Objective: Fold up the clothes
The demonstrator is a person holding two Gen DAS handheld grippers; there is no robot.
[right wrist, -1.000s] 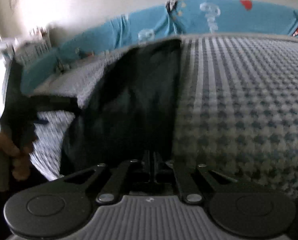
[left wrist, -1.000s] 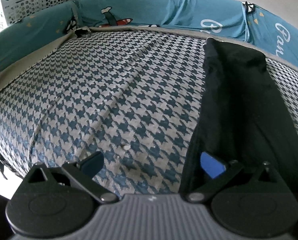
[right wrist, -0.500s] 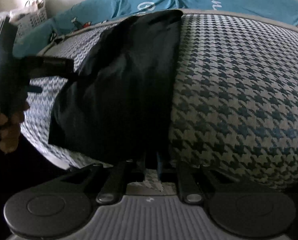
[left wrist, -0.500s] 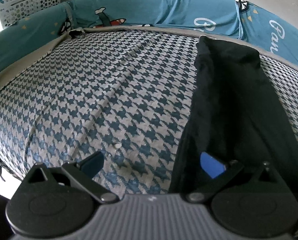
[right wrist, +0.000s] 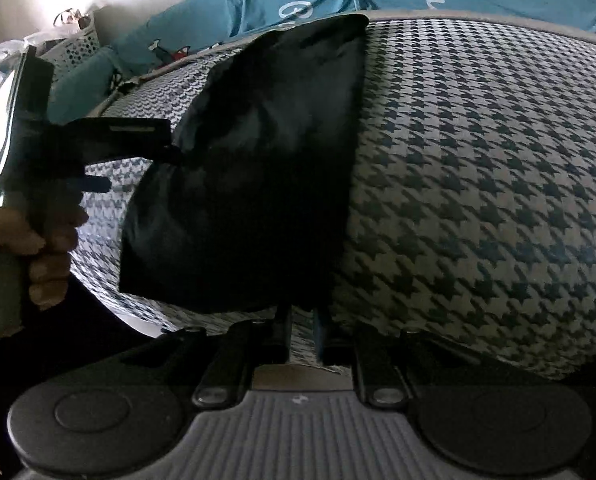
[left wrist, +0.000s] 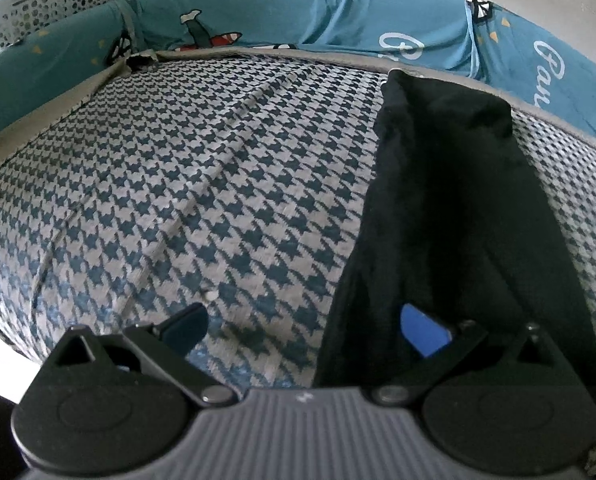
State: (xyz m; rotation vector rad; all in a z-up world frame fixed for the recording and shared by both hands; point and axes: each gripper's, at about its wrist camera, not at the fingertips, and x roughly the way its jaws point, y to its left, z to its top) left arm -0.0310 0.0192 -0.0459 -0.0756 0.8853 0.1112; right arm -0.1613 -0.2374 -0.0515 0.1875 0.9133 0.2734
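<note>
A black garment [left wrist: 450,200] lies as a long folded strip on the houndstooth bed cover [left wrist: 201,200], reaching from the near edge to the far bolster. My left gripper [left wrist: 304,330] is open low over the near end, its blue right pad [left wrist: 424,336] above the cloth's left part and its other finger over bare cover. In the right wrist view the garment [right wrist: 265,168] fills the middle. My right gripper [right wrist: 302,320] has its fingers nearly together, pinching the cloth's near right edge at their tips. The left gripper [right wrist: 129,160], held by a hand [right wrist: 37,252], touches the garment's left edge.
A teal printed bolster [left wrist: 338,12] runs along the far and left sides of the bed. A white perforated basket [left wrist: 45,4] stands behind it at the far left. The bed's near edge drops off just below both grippers. Bare cover lies to the garment's right [right wrist: 498,180].
The right gripper's view has tipped down and sharpened, with its fingers a little wider apart than a second ago. The left gripper has shifted slightly right over the garment's near end, staying open.
</note>
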